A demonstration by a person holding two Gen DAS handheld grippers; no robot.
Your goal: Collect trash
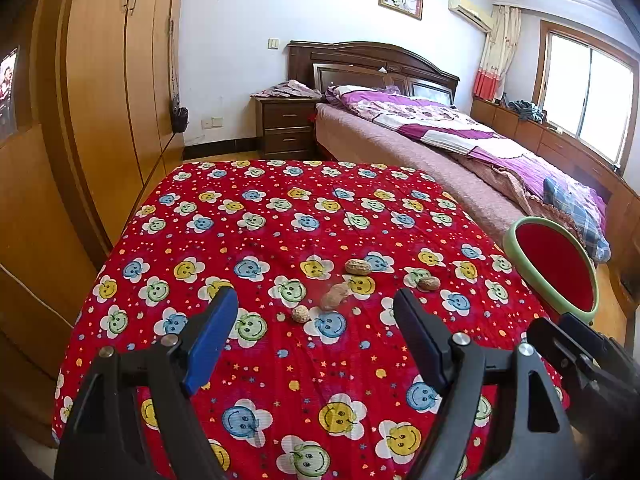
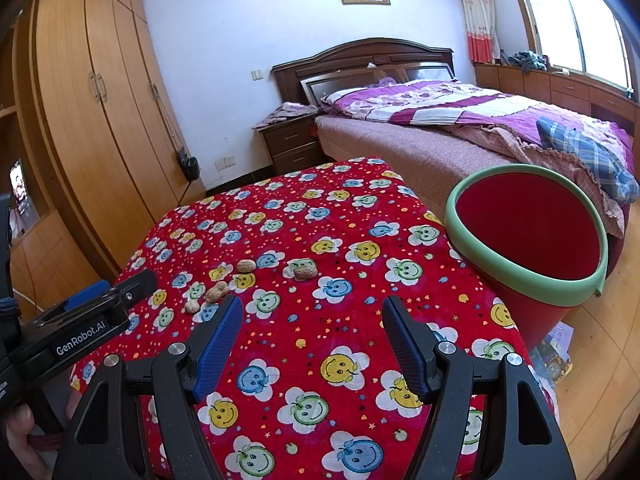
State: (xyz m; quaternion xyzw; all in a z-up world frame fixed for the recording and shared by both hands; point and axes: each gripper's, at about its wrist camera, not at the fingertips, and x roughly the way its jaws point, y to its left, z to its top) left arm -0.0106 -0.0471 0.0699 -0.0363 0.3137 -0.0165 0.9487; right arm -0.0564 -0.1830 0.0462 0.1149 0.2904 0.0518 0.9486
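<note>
Several peanut shells lie on the red smiley-flower cloth (image 1: 280, 224): one far (image 1: 358, 267), one right (image 1: 429, 283), a long one (image 1: 334, 295) and a small one (image 1: 300, 314). They also show in the right wrist view (image 2: 217, 291). My left gripper (image 1: 316, 312) is open and empty, just short of the shells. My right gripper (image 2: 312, 316) is open and empty above the cloth, right of the shells. A red bin with a green rim (image 2: 528, 240) stands at the table's right edge, also in the left wrist view (image 1: 556, 268).
A bed (image 2: 460, 128) with purple bedding stands behind the table, with a nightstand (image 2: 294, 144) at its head. A wooden wardrobe (image 1: 112, 92) fills the left side. Wooden floor (image 2: 600, 360) with papers lies right of the bin.
</note>
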